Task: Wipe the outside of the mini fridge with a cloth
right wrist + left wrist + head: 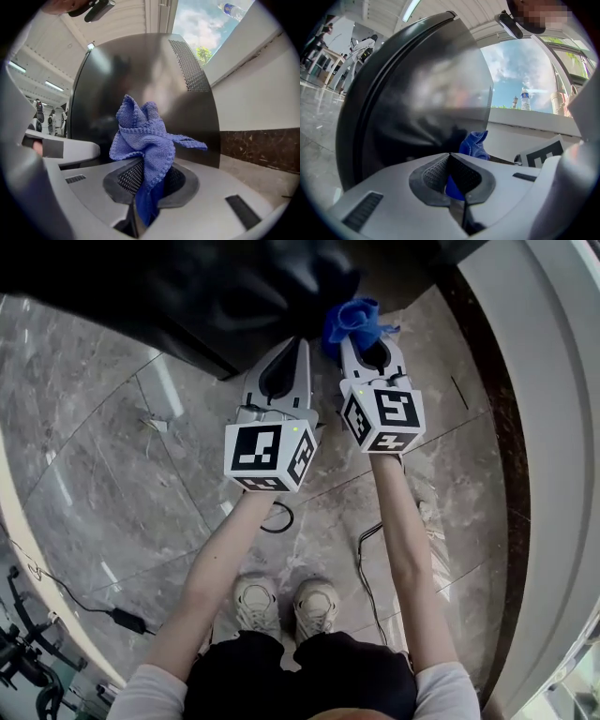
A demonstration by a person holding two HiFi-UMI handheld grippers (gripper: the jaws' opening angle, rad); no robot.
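Right tool [149,174] is clamped on the blue cloth [143,133] just beside the floor-standing mini fridge [140,70], left tool [451,158] closed and empty; recommend pressing the cloth flat and using overlapping strokes.

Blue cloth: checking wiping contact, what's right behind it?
The dark side of the mini fridge. The blue cloth, pinched in the right gripper, hides the patch behind it, so contact is unconfirmed.

Cloth [143,136] looks knitted, fridge [140,70] glossy dark, floor [112,456] polished marble.
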